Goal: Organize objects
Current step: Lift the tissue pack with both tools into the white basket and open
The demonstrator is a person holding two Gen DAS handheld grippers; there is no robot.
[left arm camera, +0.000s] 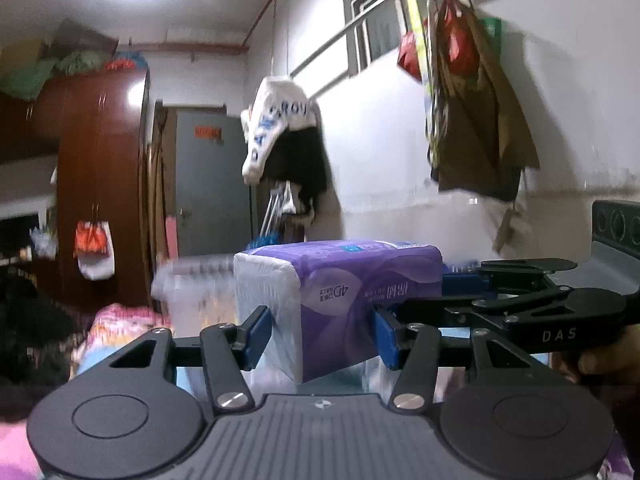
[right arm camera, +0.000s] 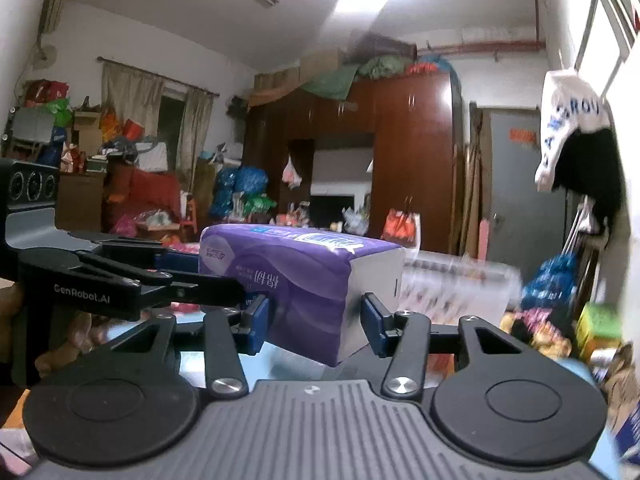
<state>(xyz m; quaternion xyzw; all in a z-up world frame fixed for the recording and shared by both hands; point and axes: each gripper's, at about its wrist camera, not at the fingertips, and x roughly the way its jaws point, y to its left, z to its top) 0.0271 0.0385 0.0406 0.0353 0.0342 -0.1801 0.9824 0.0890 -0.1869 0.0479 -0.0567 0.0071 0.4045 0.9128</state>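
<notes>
A purple and white tissue pack point(left arm camera: 340, 300) is held up in the air between both grippers. My left gripper point(left arm camera: 320, 334) is shut on one end of it, blue pads pressing its sides. My right gripper point(right arm camera: 316, 322) is shut on the other end of the same pack point(right arm camera: 304, 280). In the left wrist view the right gripper reaches in from the right. In the right wrist view the left gripper reaches in from the left. The pack's underside is hidden.
A clear plastic bin point(left arm camera: 196, 292) is blurred behind the pack; it also shows in the right wrist view point(right arm camera: 456, 284). A brown wardrobe point(right arm camera: 408, 152), a grey door point(left arm camera: 212, 176), hanging clothes point(left arm camera: 288, 140) and bags point(left arm camera: 472, 92) line the walls. Clutter covers the far side.
</notes>
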